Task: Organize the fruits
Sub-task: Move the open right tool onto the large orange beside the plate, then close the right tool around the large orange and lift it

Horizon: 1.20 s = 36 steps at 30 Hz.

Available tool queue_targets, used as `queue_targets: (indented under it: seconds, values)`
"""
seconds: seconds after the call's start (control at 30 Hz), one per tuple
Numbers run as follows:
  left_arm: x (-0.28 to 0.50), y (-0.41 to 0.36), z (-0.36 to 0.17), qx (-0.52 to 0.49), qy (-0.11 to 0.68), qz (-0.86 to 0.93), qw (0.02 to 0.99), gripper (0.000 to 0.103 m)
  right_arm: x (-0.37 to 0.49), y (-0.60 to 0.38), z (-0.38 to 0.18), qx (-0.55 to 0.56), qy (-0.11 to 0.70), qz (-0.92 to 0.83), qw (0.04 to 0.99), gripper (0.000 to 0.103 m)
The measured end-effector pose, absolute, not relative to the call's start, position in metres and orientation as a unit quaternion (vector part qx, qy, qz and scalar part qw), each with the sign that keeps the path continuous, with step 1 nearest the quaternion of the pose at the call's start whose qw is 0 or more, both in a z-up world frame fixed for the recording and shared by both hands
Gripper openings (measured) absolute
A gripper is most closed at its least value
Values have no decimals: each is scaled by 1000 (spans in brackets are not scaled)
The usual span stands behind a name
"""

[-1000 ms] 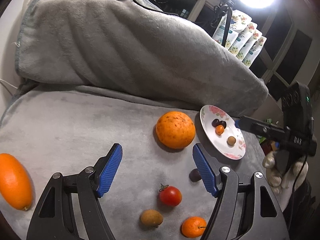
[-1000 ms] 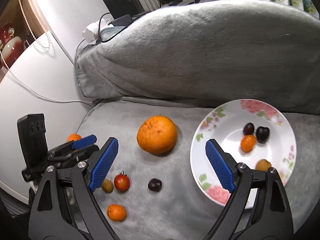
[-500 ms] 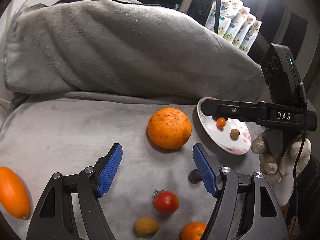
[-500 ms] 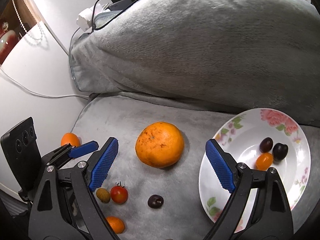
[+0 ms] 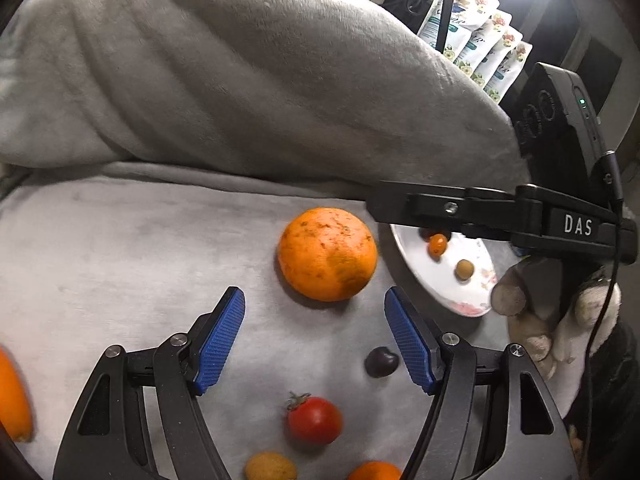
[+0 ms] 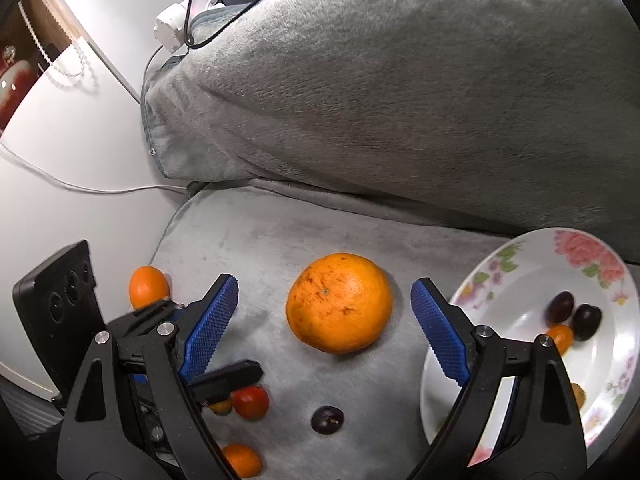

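The right gripper [image 6: 324,328] lines up on the big round orange [image 6: 339,302], jaws closing but not yet touching, so it can join the white floral plate [image 6: 600,264]. The left gripper [image 5: 314,344] waits alongside, jaws spread and empty.

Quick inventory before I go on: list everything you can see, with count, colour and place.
large round orange: one, orange, mid-blanket, ahead of both grippers
floral white plate: one, right of it, holding two dark plums, one small orange fruit, one tan fruit
loose small fruit: red tomato, dark plum, tan fruit, small orange, near edge
oblong orange fruit: one, far left
grey fleece blanket: one, covering surface
left gripper: jaws open, empty
right gripper: jaws closing, empty
gloved hand: one
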<state>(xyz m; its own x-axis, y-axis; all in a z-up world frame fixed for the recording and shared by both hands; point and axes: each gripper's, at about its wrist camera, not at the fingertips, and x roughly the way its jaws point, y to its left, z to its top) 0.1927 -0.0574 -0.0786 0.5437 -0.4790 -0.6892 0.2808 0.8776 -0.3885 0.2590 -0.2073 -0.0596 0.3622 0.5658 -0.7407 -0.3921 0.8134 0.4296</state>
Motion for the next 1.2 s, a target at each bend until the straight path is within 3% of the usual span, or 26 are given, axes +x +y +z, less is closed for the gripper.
queue_targets:
  seconds: [0.1,0.27,0.53,0.87,1.2]
  values:
    - [196,-61,-81,-122,430,-230,865,71,262,-202,-63,86,491,292,816,80]
    - [204,-68,-89,-131,446,-240,852,64,267,-195,-72,71,504,283,813,79]
    - [212,-72,-98,-140,462,-247,840,64,274,-185,-83,50,516,276,810,75]
    - [220,-74,-105,-142,471,-243,836,45,278,-179,-92,36,524,275,805,69]
    - [218,-78,-102,-140,467,-245,838,42,274,-182,-89,42,516,274,810,66]
